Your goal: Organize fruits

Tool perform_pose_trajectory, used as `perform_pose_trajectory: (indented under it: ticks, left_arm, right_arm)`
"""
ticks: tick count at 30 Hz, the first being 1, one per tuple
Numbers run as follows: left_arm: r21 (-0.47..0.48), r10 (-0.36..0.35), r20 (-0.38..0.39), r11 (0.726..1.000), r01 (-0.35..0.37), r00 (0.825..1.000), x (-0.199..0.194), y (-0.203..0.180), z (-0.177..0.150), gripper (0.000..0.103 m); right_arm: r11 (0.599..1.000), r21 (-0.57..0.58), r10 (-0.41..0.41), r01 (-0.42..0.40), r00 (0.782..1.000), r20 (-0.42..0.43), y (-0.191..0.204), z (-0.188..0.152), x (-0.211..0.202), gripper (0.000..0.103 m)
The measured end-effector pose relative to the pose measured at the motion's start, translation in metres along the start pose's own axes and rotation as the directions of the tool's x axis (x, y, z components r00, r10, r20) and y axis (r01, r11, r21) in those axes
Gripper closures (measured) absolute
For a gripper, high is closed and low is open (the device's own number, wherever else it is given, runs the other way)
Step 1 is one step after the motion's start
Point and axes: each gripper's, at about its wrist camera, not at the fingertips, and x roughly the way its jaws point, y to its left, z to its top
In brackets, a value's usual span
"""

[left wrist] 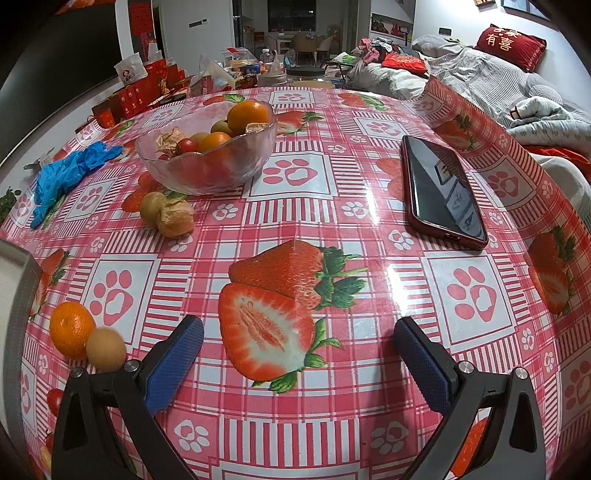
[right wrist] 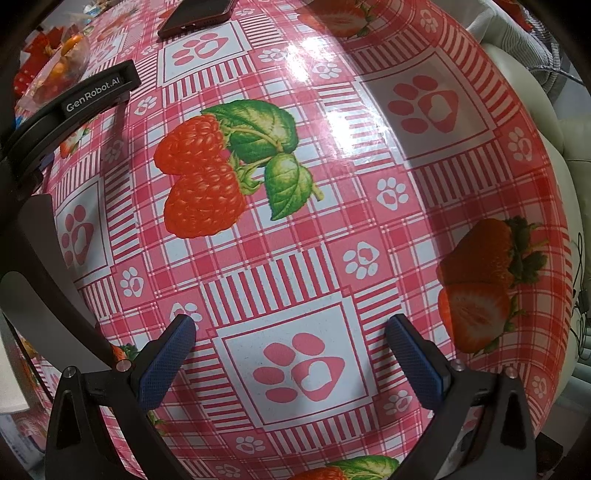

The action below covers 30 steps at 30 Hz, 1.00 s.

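Observation:
In the left wrist view a glass bowl [left wrist: 207,173] holds oranges, a small tomato and husked berries. In front of it lie a yellow-green berry [left wrist: 152,207] and a papery husked berry [left wrist: 176,218]. An orange [left wrist: 71,334] and a tan round fruit [left wrist: 106,349] sit close to my left gripper's left finger. My left gripper [left wrist: 298,332] is open and empty above the tablecloth. My right gripper [right wrist: 290,330] is open and empty over the cloth. The bowl shows in the right wrist view at far top left [right wrist: 70,62].
A phone in a red case [left wrist: 441,192] lies right of the bowl; it also shows in the right wrist view [right wrist: 197,16]. A blue glove [left wrist: 66,173] lies left of the bowl. The left gripper's black body [right wrist: 79,101] crosses the right wrist view. Red boxes stand behind the table.

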Motion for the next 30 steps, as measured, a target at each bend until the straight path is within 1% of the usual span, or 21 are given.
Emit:
perform_pose_trajectory:
  ticks: [6,15,25,27,30]
  left_arm:
    - [0.0,0.0,0.0,1.0,0.0,1.0,0.0002,-0.0002,0.0,0.0]
    - [0.001,0.0,0.0,1.0,0.0,1.0,0.0012,-0.0005,0.0005,0.0]
    - [0.001,0.0,-0.001,1.0,0.0,1.0,0.0014,-0.0006,0.0006,0.0]
    - [0.014,-0.006,-0.02,1.0,0.006,1.0,0.0016,-0.001,0.0009,0.0]
    - [0.074,-0.041,-0.129,0.996,0.051,0.991,0.0072,0.0006,0.0092,0.0]
  right_arm:
    - [1.0,0.004,0.0,0.0,1.0,0.011,0.0002,-0.004,-0.0015,0.0]
    - [1.0,0.003,0.001,-0.001,1.0,-0.022,0.0004,-0.0003,-0.0001,0.0]
    - [1.0,0.008,0.001,0.0,0.999,-0.038,0.0005,0.0019,0.002,0.0]
    - [1.0,0.006,0.002,-0.001,0.999,-0.04,0.0003,0.0027,0.0027,0.0]
    - [1.0,0.006,0.002,-0.002,0.999,-0.038,0.0001,0.0033,0.0032,0.0]
